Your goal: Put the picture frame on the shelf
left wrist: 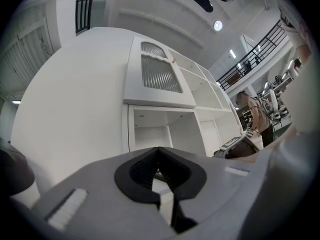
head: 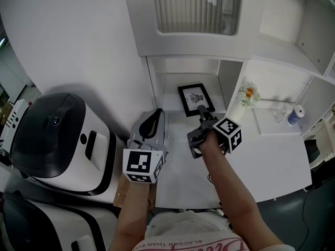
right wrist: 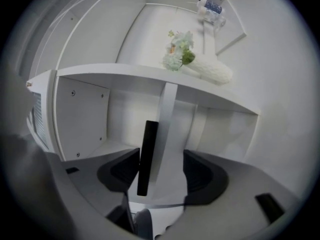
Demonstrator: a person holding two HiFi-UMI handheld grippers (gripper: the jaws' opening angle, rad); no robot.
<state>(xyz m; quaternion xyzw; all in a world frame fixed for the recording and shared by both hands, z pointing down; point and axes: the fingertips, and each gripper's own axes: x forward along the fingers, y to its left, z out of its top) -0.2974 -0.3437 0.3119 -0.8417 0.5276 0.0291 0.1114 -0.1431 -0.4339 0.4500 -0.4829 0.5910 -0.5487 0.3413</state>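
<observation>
Clearance decides it: the picture frame [right wrist: 147, 156] stands in the shelf [head: 172, 101] compartment, edge-on between the spread fingers [right wrist: 122, 171] of the right gripper [head: 201, 111], nearer the nine o'clock one and unclamped (set down, I judge). Backing out means six o'clock, along its plane. The left gripper [head: 154, 116], fingers closed on nothing, is farther away.

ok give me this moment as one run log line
task: frame on shelf | picture frame: standing in shelf compartment | right hand-held gripper: open, frame between jaws | left hand-held gripper: shut, empty
</observation>
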